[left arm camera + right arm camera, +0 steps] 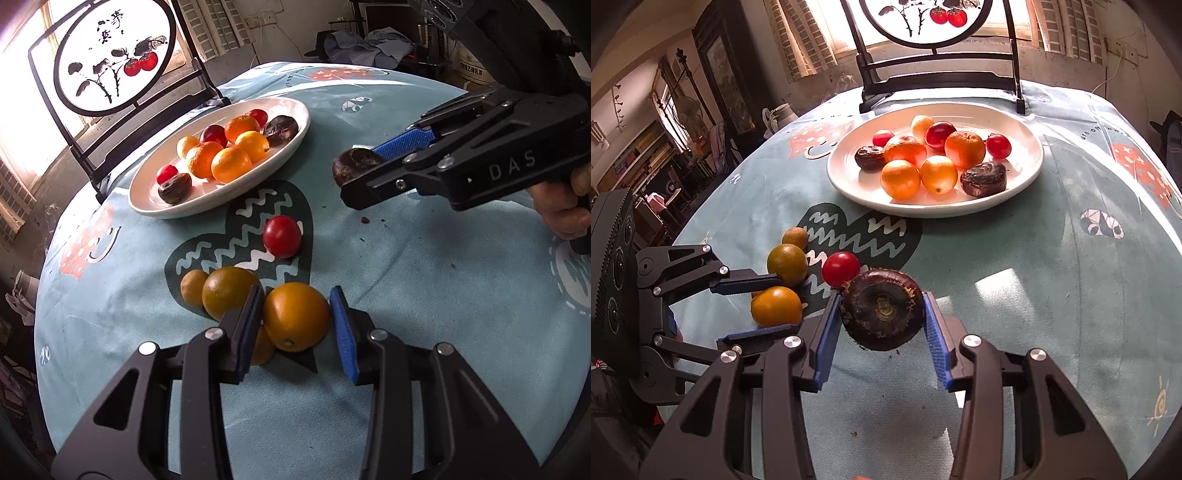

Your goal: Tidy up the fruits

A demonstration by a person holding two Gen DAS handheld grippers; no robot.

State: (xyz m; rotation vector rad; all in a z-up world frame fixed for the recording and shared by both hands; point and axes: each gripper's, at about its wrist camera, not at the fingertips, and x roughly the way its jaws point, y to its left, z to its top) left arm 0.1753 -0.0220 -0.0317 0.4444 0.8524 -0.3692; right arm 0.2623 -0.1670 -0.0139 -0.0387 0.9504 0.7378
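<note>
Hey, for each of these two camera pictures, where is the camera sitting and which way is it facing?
Left wrist view: sits on the left tongs, looking down over the table toward the plate; its fingers close on an orange; the right tongs and a hand show.
Right wrist view: sits on the right tongs, facing the plate; its fingers clamp a dark brown fruit; the left tongs show.
Both share the plate, orange, red tomato and blue tablecloth.

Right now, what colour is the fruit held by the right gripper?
Dark brown, almost black; the fruit shows best in the right wrist view.
</note>
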